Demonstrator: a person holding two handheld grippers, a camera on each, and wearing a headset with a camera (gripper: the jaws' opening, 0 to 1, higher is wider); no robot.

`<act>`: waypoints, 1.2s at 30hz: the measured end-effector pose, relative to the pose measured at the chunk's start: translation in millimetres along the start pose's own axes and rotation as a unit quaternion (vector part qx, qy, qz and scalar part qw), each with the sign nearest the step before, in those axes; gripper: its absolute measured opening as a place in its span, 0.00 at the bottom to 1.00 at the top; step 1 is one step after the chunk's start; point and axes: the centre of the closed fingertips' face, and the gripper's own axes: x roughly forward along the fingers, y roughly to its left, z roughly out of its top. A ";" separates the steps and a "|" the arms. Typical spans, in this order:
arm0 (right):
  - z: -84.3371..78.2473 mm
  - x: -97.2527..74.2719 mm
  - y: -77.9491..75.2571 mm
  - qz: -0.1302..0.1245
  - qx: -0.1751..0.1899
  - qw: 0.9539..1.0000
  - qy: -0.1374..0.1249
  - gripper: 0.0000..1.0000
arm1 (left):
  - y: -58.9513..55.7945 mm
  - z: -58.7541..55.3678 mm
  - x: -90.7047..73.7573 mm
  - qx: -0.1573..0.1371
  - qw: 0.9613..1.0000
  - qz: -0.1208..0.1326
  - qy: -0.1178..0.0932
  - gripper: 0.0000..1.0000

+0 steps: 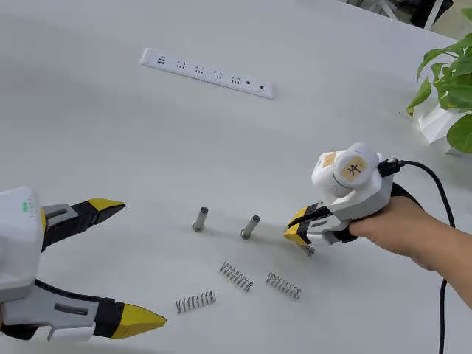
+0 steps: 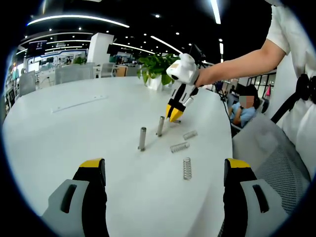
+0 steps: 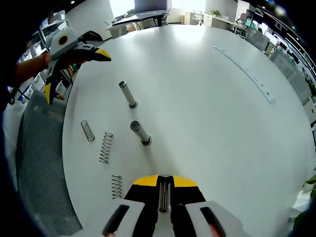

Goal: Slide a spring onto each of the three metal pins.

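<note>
Now right hand-held gripper (image 1: 299, 234) clamps one pin (image 3: 164, 193) at right; left hand-held gripper (image 1: 141, 262) hangs released, near left. Left pin (image 1: 200, 219) and middle pin (image 1: 250, 226) stand; springs (image 1: 236, 276) lie nearer. Risk: clamped pin could pivot or slip, and standing pins could topple if bumped.

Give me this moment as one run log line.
right gripper: shut on pin | left gripper: open, empty | two other pins: standing, bare | three springs: lying loose

right hand-held gripper (image 1: 293, 233) hides most of third pin (image 1: 308, 251)
</note>
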 end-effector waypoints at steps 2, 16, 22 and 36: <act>-0.1 -2.8 0.5 -0.002 0.002 1.000 -0.005 0.03 | -0.4 0.1 0.3 0.001 1.000 -0.001 0.000 0.99; -4.0 -16.5 1.1 -0.012 0.014 1.000 -0.025 0.03 | -1.1 2.3 2.0 0.003 1.000 -0.004 0.000 0.99; -5.7 -21.6 1.8 -0.015 0.021 0.999 -0.033 0.03 | -1.8 2.5 2.8 0.003 1.000 -0.005 0.001 0.99; -10.1 -28.5 2.6 -0.022 0.033 0.998 -0.051 0.03 | -4.0 2.5 2.5 0.005 1.000 -0.008 0.003 0.99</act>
